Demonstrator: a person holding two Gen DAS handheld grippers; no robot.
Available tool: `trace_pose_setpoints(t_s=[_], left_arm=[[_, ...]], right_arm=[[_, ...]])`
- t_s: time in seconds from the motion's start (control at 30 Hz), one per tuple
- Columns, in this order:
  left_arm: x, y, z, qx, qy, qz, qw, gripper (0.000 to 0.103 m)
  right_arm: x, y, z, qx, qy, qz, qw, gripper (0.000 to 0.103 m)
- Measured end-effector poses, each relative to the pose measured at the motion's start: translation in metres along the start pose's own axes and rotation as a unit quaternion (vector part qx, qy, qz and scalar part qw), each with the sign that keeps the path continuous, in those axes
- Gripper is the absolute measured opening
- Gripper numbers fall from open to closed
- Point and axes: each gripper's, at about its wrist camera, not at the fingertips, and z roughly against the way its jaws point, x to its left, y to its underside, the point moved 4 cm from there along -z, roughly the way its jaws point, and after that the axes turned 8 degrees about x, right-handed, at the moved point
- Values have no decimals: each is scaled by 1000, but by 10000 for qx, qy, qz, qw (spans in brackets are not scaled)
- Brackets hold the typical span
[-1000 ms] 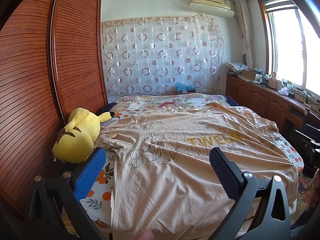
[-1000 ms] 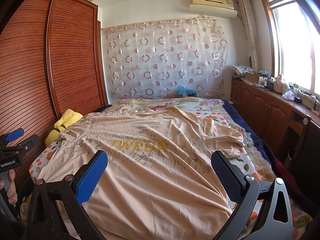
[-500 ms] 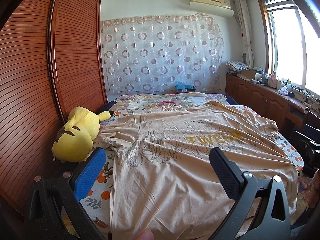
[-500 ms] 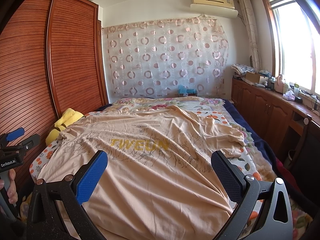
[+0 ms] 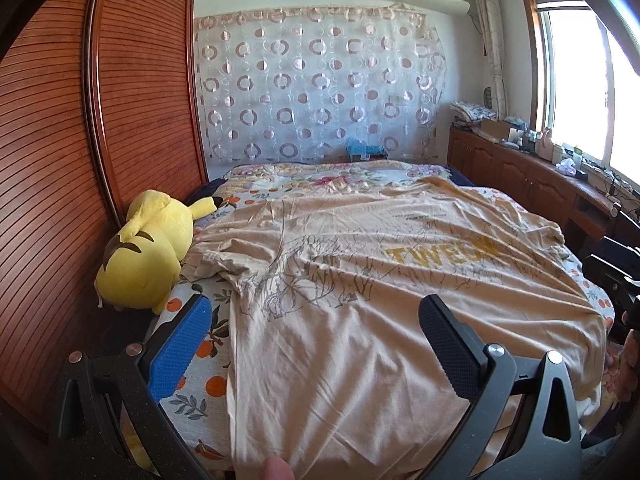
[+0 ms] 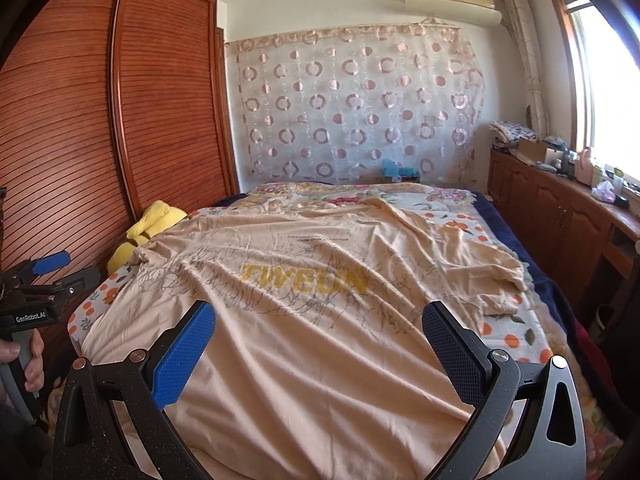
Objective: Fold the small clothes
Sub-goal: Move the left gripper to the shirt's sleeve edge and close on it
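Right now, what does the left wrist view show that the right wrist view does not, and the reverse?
Only the left wrist view shows the yellow plush toy almost whole and the shirt's left sleeve beside it. Only the right wrist view shows the left gripper from outside, held in a hand, and the shirt's right sleeve. Both show the beige T-shirt spread flat on the bed, the wardrobe, and open jaws.

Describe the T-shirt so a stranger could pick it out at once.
Find the bed with the orange-print sheet beside the wooden wardrobe. The T-shirt lies spread across it, peach-coloured, with yellow letters; the yellow plush toy sits at its edge.
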Motion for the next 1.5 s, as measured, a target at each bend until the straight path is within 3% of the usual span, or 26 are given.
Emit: trace_pose_setpoints(t_s=[0.3,0.47,0.77,1.03,1.13,1.5], left_arm=[[27,8,-27,296,-34,100,9995,103],[45,6,-41,408,219,181,9988,103],[97,-2,-70,752,51,431,9962,101],[140,-17,-100,1041,-47,726,9919,96],[148,-23,-112,1183,-32,776,9899,90],[148,-37,-161,1761,679,1319,9731,58]], right_arm=[[5,-15,-31,146,-122,336,9993,103],[6,-21,-51,250,-247,531,9980,103],[12,-38,-82,288,-296,778,9961,99],[20,-44,-113,629,-788,1163,9881,99],[19,-45,-123,899,-819,1293,9841,99],[13,-58,-142,1421,-641,1338,9787,99]])
